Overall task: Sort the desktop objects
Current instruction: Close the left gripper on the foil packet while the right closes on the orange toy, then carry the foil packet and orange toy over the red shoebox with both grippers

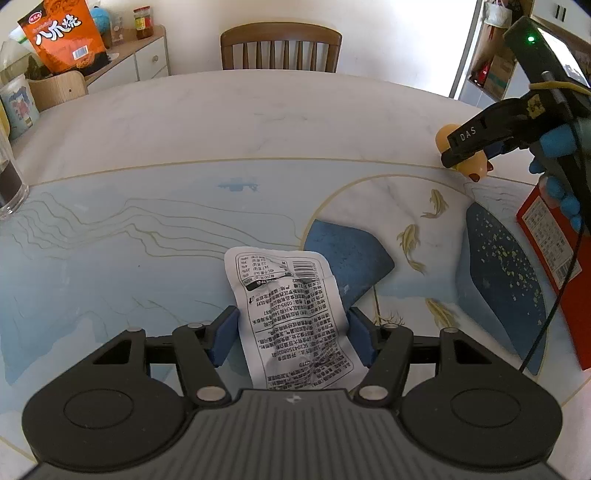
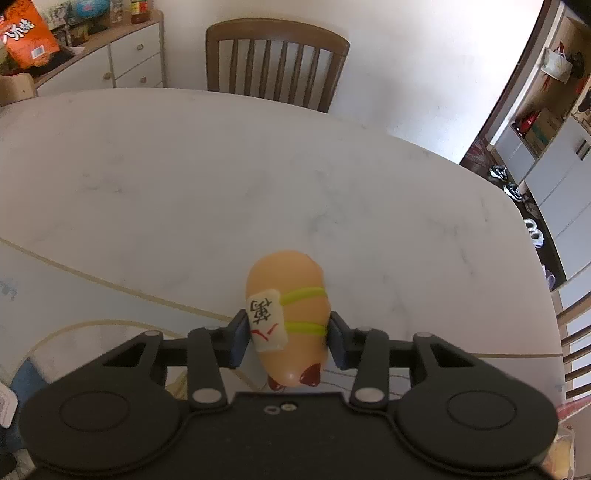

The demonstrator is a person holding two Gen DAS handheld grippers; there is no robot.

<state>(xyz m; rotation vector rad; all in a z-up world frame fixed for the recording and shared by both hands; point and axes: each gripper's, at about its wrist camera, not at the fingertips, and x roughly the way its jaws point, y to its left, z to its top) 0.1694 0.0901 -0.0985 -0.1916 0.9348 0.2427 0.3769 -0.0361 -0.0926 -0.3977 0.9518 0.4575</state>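
A crumpled white snack packet [image 1: 291, 295] with black print lies on the blue patterned table mat [image 1: 110, 240]. Its near half sits between the blue pads of my left gripper [image 1: 291, 325], and both pads touch its edges. A peach-coloured squishy toy [image 2: 288, 295] with two yellow-green bands, a white mahjong tile and dark red feet stands at the mat's border line. My right gripper [image 2: 286, 334] is shut on the toy's sides. The left wrist view shows that right gripper [image 1: 461, 153] at the far right over the toy [image 1: 441, 138], held by a blue-gloved hand [image 1: 554, 184].
A red box [image 1: 546, 236] lies at the right table edge, and a drinking glass [image 1: 9, 173] stands at the left edge. A wooden chair [image 2: 277, 62] is behind the marble table [image 2: 221, 166]. An orange snack bag [image 1: 61, 35] stands back left beside a white cabinet [image 1: 147, 59].
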